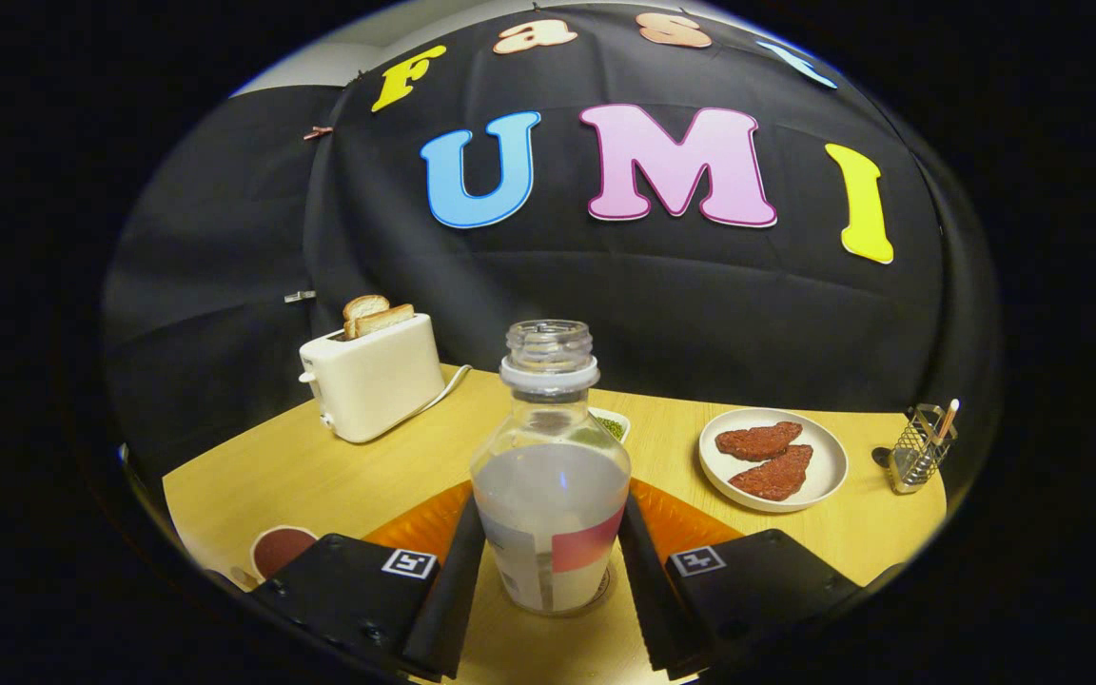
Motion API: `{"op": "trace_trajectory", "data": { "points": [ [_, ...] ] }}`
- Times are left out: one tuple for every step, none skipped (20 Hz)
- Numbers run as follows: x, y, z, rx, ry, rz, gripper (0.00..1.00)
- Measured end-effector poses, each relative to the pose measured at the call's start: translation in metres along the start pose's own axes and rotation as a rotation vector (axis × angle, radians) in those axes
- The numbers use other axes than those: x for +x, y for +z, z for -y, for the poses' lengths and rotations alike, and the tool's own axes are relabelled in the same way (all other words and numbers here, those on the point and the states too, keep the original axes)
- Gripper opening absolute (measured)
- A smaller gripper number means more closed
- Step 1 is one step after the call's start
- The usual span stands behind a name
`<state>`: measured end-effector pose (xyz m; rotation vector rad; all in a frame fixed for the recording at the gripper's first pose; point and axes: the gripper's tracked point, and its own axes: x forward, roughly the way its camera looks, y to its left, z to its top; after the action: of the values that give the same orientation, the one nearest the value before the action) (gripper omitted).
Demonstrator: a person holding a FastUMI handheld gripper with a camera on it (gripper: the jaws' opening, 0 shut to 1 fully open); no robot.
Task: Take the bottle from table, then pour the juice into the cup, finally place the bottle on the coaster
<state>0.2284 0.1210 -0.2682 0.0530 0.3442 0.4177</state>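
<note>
A clear uncapped bottle (551, 495) stands upright between my fingers, about half full of pale liquid, with a label low on its body. My gripper (549, 506) is shut on the bottle, one finger pressed to each side of its lower half. A thin pale ring (608, 582) shows under the bottle's base; I cannot tell if it is a coaster. A wide ribbed orange dish (415, 528) lies just behind the bottle, mostly hidden by it and by my fingers. A small round piece with a white rim and dark red middle (280, 550) sits left of the gripper.
On the wooden table (253, 485), a white toaster (372, 381) with bread slices stands at the back left, its cord trailing right. A small bowl of green bits (613, 424) sits behind the bottle. A plate (829, 466) with two brown patties and a wire holder (924, 449) are at right.
</note>
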Motion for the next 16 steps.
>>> {"op": "trace_trajectory", "data": {
  "points": [
    [0.004, -0.001, 0.002, -0.009, -0.004, 0.011, 0.74],
    [0.008, -0.004, 0.003, -0.02, -0.006, 0.017, 0.74],
    [0.012, -0.007, 0.002, -0.026, -0.001, 0.02, 0.74],
    [0.015, -0.011, 0.0, -0.033, 0.005, 0.019, 0.74],
    [0.017, -0.014, -0.001, -0.045, 0.008, 0.02, 0.74],
    [0.018, -0.016, -0.002, -0.057, 0.011, 0.025, 0.74],
    [0.019, -0.017, -0.003, -0.071, 0.017, 0.034, 0.74],
    [0.019, -0.02, -0.003, -0.084, 0.015, 0.037, 0.74],
    [0.02, -0.024, -0.002, -0.096, 0.014, 0.036, 0.74],
    [0.018, -0.021, -0.004, -0.101, 0.016, 0.052, 0.74],
    [0.022, -0.021, -0.004, -0.103, 0.016, 0.058, 0.75],
    [0.021, -0.023, -0.005, -0.107, 0.019, 0.057, 0.75],
    [0.02, -0.022, -0.005, -0.111, 0.02, 0.062, 0.75],
    [0.019, -0.022, -0.005, -0.113, 0.021, 0.061, 0.76],
    [0.019, -0.022, -0.005, -0.114, 0.021, 0.063, 0.75],
    [0.019, -0.023, -0.004, -0.107, 0.02, 0.06, 0.77]
  ]
}}
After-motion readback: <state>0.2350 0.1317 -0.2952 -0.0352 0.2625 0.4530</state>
